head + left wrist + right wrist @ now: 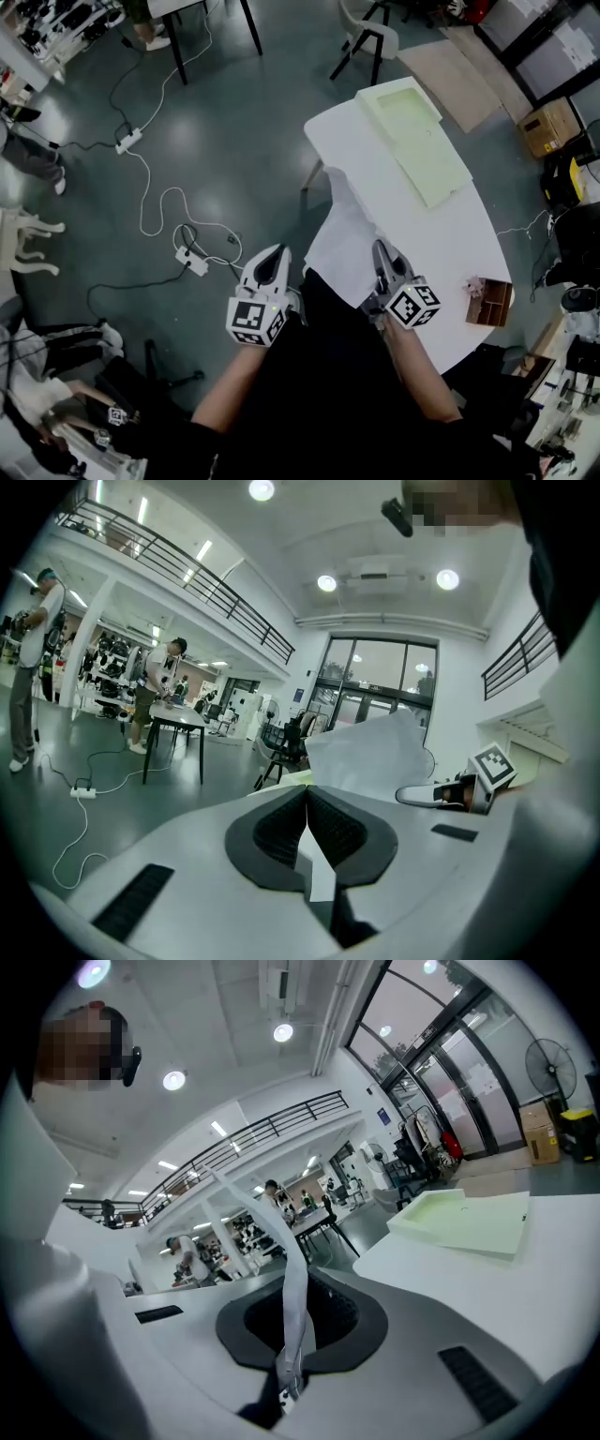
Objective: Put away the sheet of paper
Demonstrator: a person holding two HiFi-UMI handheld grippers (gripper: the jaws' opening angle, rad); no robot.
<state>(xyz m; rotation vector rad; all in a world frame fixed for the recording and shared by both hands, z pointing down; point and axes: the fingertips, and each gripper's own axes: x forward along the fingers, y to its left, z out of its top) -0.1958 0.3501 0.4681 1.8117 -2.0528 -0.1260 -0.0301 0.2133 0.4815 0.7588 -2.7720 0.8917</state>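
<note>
Spanning the head view's right side, the white counter [450,234] carries a pale green folder [417,141] at its far end. The sheet of paper [342,239] is held up over the near edge, its long axis toward the folder. The left hand-held gripper [274,261] and right hand-held gripper [382,258] are each clamped on its near edge, the right nearer the folder. Only the gripper views show the pinch.

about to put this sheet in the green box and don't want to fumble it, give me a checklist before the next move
1. left gripper shut on the white sheet of paper: ok
2. right gripper shut on it too: ok
3. pale green flat box lying open: ok
4. white table bare between sheet and box: ok
5. small wooden box clear of the path: ok
6. what lies inside the green box: cannot tell
</note>
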